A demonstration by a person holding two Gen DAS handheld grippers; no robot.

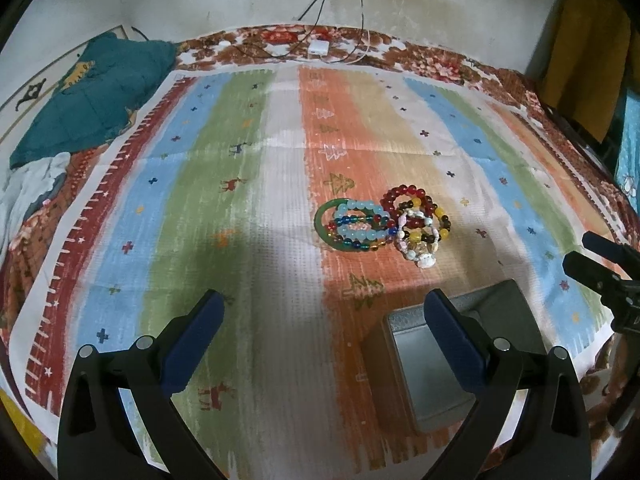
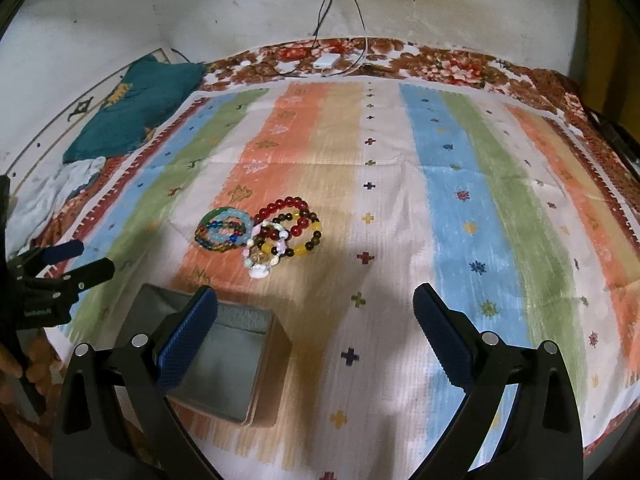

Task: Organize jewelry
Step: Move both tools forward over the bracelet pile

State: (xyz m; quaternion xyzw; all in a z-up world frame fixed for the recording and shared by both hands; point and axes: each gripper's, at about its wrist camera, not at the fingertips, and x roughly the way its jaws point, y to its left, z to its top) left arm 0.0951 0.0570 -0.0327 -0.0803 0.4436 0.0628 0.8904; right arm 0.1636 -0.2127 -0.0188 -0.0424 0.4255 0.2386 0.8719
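Observation:
A pile of bead bracelets [image 1: 380, 222] lies on the striped cloth: a green bangle [image 1: 322, 226] with pale blue beads on the left, red and yellow-brown beads on the right, a white-pink one in front. The pile also shows in the right wrist view [image 2: 260, 234]. An open box with a grey lining [image 1: 434, 364] sits nearer than the pile, also seen in the right wrist view [image 2: 224, 354]. My left gripper [image 1: 324, 340] is open and empty, hovering left of the box. My right gripper [image 2: 316, 336] is open and empty, above the box's right side.
The striped cloth [image 1: 240, 240] covers a bed with a floral sheet [image 1: 440, 64]. A teal cushion [image 1: 92, 96] and crumpled white cloth [image 1: 32, 192] lie at the far left. Cables and a white charger [image 1: 318, 48] lie by the back wall.

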